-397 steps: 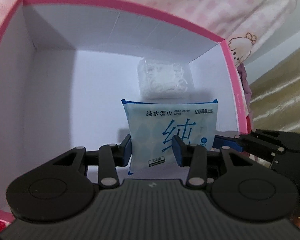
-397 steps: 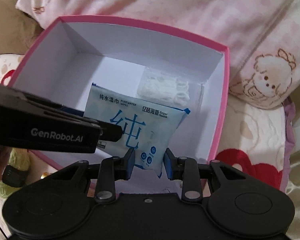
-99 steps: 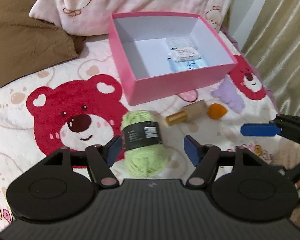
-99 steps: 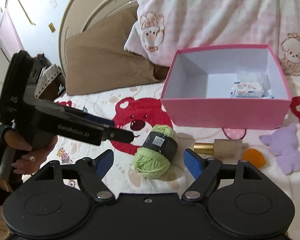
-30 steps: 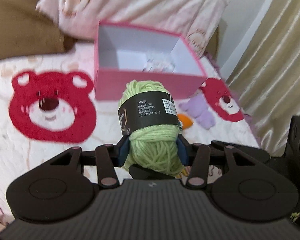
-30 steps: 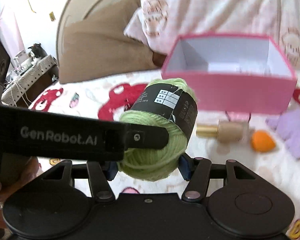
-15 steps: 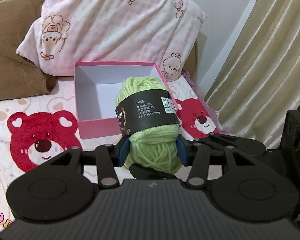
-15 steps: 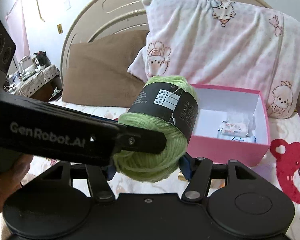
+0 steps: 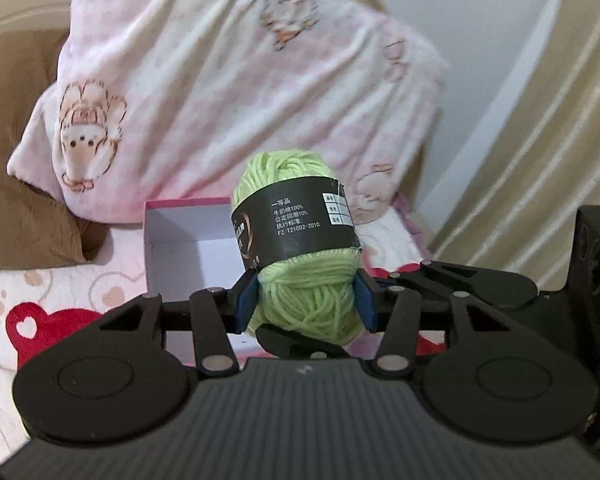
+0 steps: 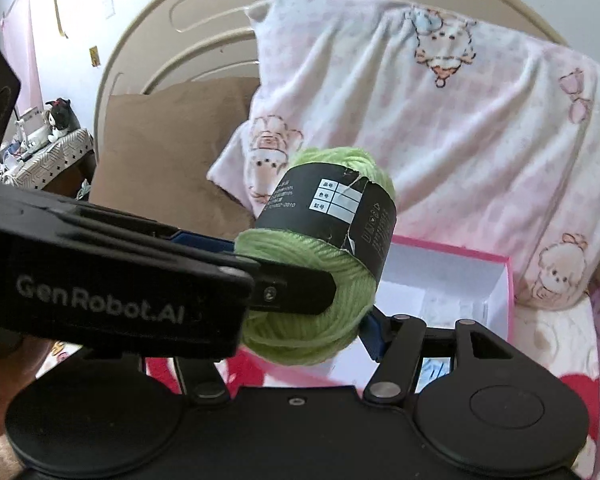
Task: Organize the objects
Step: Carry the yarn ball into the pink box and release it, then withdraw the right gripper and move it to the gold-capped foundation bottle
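A light green yarn ball [image 9: 296,176] with a black paper band hangs in the air, held from two sides. My left gripper [image 9: 306,304] is shut on its lower half, both blue pads pressed into the wool. In the right wrist view my right gripper [image 10: 300,332] is shut on the same yarn ball [image 10: 312,332]. One of its blue pads [image 10: 374,332] shows; the other is hidden behind the left gripper's black finger [image 10: 292,292]. The pink box [image 9: 188,203] with white inside lies open behind and below the ball. The pink box [image 10: 460,250] holds blurred pale packs.
A pink-and-white pillow [image 10: 460,120] leans behind the box, with a brown pillow [image 10: 160,152] to its left and a beige headboard [image 10: 204,20] behind both. A beige curtain [image 9: 540,140] hangs at the right. The red bear bedspread [image 9: 40,320] lies below.
Both grippers have risen with the yarn ball and come nearer the box. The box now sits lower in both views, partly behind the ball, and the pillows fill more of the picture.
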`<state>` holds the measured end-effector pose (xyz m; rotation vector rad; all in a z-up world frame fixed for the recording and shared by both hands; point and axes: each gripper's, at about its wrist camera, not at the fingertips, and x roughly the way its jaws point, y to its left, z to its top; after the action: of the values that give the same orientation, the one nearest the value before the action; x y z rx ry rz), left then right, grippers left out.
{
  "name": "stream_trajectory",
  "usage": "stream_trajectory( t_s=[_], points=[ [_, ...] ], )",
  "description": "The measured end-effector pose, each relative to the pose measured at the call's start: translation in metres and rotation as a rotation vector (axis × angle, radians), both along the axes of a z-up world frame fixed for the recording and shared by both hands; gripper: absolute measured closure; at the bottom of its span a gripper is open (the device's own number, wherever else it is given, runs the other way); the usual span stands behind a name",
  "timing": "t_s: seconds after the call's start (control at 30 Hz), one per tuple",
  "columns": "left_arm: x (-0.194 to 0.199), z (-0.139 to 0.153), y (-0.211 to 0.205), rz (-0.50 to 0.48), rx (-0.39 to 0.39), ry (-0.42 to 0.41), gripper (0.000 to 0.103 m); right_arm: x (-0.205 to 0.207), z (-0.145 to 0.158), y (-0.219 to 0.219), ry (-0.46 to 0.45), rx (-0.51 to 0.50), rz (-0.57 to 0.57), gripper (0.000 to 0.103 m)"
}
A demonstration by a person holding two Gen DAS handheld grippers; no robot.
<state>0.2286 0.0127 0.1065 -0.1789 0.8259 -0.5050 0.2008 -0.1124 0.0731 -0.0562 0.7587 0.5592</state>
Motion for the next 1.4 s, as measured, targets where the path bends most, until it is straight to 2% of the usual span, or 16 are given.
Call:
stream_trajectory(
  t_s=[0.1, 0.3, 0.47, 0.53, 0.73, 0.93, 1.13, 1.27, 1.4],
  points=[
    [0.026, -0.023, -0.001, 0.032, -0.022, 0.036, 0.054, 0.025, -0.021, -0.006, 0.043, 0.047, 0.002, 0.037],
    [0.068, -0.084, -0.015, 0.035, -0.012, 0.125, 0.054, 0.062, -0.082, -0.017, 0.129, 0.081, -0.039, 0.037],
    [0.092, -0.132, -0.021, 0.050, -0.014, 0.203, 0.054, 0.084, -0.131, -0.019, 0.215, 0.072, -0.070, 0.037],
    [0.100, -0.149, -0.022, 0.058, -0.029, 0.247, 0.056, 0.092, -0.145, -0.017, 0.249, 0.053, -0.085, 0.037],
    [0.111, -0.175, -0.021, 0.072, -0.028, 0.293, 0.058, 0.104, -0.171, -0.014, 0.325, 0.035, -0.099, 0.037],
    [0.110, -0.187, -0.021, 0.072, -0.021, 0.312, 0.060, 0.101, -0.174, -0.021, 0.356, 0.033, -0.089, 0.032],
    [0.110, -0.204, -0.027, 0.087, -0.014, 0.352, 0.060, 0.086, -0.160, -0.035, 0.326, 0.036, -0.074, 0.031],
    [0.100, -0.182, -0.028, 0.102, 0.029, 0.307, 0.058, 0.072, -0.141, -0.045, 0.290, 0.037, -0.084, 0.031],
    [0.079, -0.142, -0.025, 0.073, 0.081, 0.250, 0.052, 0.048, -0.109, -0.049, 0.234, 0.028, -0.060, 0.031]
  ],
)
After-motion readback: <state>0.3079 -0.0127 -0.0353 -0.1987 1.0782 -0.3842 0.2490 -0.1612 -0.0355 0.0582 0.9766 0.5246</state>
